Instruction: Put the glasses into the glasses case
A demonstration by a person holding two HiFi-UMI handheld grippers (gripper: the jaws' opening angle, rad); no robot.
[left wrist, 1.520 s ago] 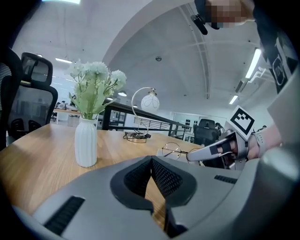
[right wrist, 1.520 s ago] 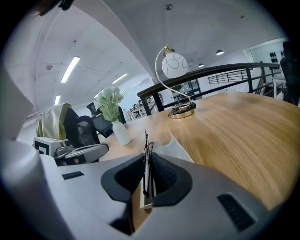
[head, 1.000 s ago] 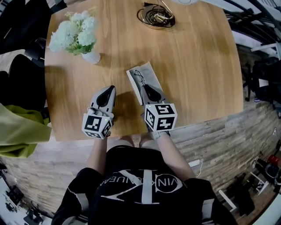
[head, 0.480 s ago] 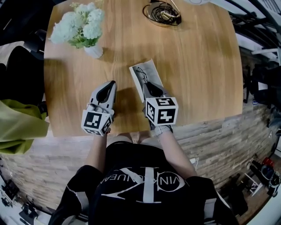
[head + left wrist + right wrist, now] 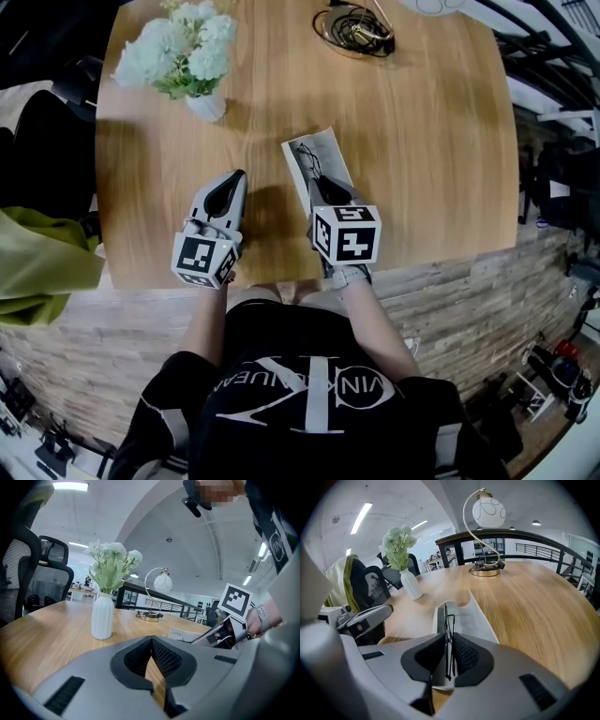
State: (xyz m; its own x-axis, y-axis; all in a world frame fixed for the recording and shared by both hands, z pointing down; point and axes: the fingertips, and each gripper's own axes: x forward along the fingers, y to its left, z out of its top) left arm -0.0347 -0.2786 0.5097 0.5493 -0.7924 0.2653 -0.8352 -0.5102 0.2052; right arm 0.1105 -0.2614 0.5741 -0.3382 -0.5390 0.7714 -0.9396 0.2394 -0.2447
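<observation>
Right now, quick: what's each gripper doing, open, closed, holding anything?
Left gripper: jaws closed, nothing in them.
Right gripper: jaws closed on the glasses.

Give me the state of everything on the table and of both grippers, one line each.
Glasses: folded, clamped edge-on, held over the case.
Case: open, lying on the table.
Right gripper: shut on the glasses.
Left gripper: shut, empty.
Vase: upright, holding flowers.
Lamp: upright at the far edge.
</observation>
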